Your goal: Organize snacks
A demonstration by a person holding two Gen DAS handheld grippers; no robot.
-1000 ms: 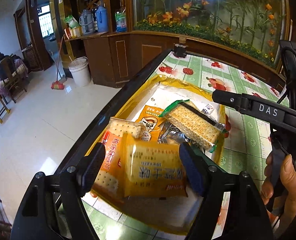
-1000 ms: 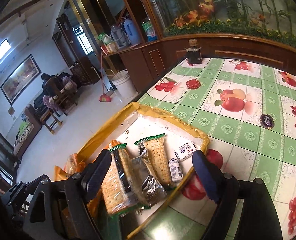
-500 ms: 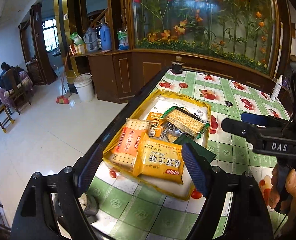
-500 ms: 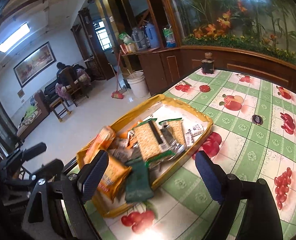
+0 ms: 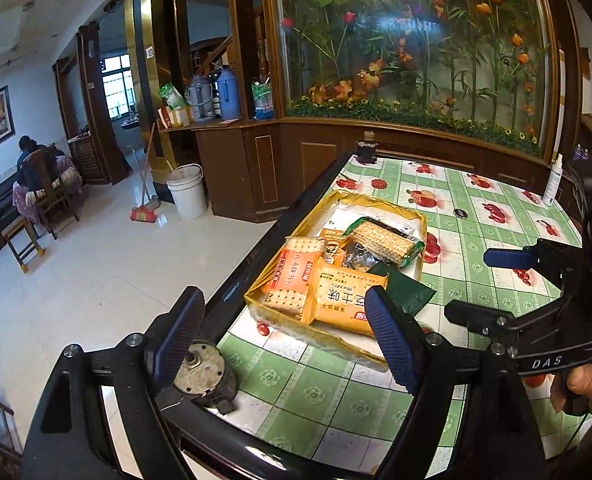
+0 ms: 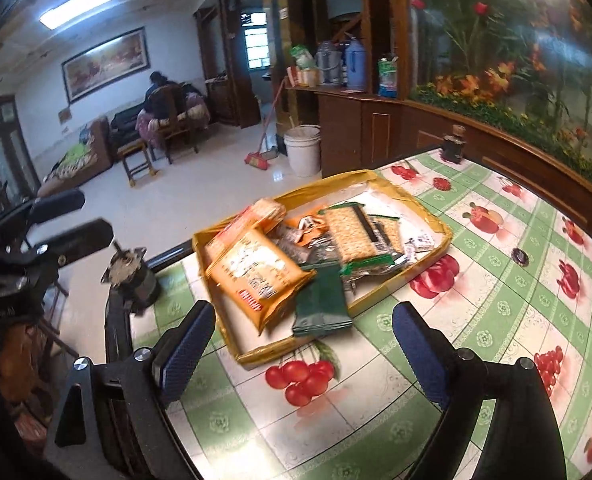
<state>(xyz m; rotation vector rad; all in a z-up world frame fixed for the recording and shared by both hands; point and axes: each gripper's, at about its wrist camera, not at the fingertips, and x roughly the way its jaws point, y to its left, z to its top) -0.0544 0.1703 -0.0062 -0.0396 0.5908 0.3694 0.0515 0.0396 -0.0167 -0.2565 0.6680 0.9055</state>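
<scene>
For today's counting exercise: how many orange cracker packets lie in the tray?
2: one orange cracker packet at the tray's floor-side edge, another beside it at the near end. Others may be hidden underneath.

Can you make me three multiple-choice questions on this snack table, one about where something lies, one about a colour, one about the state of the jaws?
1. Where does the dark green packet lie?
A. On the floor
B. Half over the rim of the yellow tray
C. Beside the dark jar

2. What colour is the wrapper of the large cracker pack at the tray's near end?
A. Orange
B. Blue
C. White

3. How do the jaws of the left gripper and right gripper stand?
A. Both shut on packets
B. One shut on a packet
C. Both open, holding nothing

Answers: 1 B, its near end overhangs the rim onto the tablecloth; 2 A, orange wrapper; 3 C, only tablecloth shows between the pads.
</scene>
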